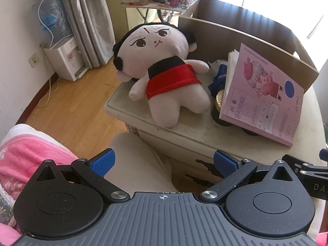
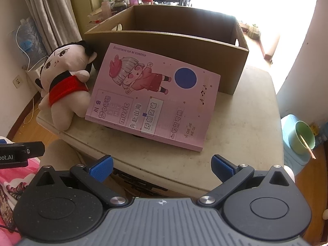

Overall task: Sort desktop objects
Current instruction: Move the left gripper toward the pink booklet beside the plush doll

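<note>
We hold both claws wide apart and empty at the near edge of the pale surface (image 2: 246,123), the left claw (image 1: 164,163) facing the plush doll (image 1: 164,78) and the right claw (image 2: 162,166) facing the pink booklet (image 2: 155,102). The doll lies on its back at the surface's left end, head toward the open cardboard box (image 2: 184,47) at the far side. Just to its right the booklet sits tilted, propped over some dark things and a blue item (image 1: 220,78) we cannot make out.
</note>
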Motion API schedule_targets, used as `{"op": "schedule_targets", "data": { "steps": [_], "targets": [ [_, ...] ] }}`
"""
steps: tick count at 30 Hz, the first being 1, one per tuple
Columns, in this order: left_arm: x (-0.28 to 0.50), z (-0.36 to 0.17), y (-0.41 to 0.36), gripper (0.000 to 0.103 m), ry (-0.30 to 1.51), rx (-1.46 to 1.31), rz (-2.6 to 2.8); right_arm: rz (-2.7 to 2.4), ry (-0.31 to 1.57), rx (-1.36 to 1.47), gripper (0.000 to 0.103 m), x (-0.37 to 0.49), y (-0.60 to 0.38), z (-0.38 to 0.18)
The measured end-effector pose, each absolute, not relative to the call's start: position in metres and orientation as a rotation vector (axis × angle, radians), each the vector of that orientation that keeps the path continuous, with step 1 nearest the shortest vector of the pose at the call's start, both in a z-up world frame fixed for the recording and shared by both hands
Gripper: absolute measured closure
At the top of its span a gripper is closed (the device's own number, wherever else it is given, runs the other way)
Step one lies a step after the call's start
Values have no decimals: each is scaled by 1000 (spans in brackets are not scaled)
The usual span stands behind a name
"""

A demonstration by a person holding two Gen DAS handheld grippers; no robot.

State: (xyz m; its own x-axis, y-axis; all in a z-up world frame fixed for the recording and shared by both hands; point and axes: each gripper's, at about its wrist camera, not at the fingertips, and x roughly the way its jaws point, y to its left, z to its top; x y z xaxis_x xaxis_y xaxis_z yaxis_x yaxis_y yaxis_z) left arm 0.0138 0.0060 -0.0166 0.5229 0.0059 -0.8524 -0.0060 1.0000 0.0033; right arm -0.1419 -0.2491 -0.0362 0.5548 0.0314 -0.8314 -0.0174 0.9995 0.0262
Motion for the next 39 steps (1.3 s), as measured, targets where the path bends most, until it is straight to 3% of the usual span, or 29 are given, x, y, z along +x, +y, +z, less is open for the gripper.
{"op": "schedule_targets", "data": {
  "steps": [9,19,32,35,39],
  "targets": [
    [32,-21,1,0,1039,7,-6,43,1008,-6,0,-129,-248,-40],
    [53,-21,-6,0,1035,20,-41,93,788,11,0,-122,-261,-21],
    [69,-24,-26,0,822,-66,-304,24,683,176,0,-113,-334,-42],
    [78,-31,-38,0,828,-66,-327,47,715,251,4,-106,-349,-55],
    [88,-42,-57,0,867,-28,-367,118,793,397,18,-92,-360,-74]
  ]
}}
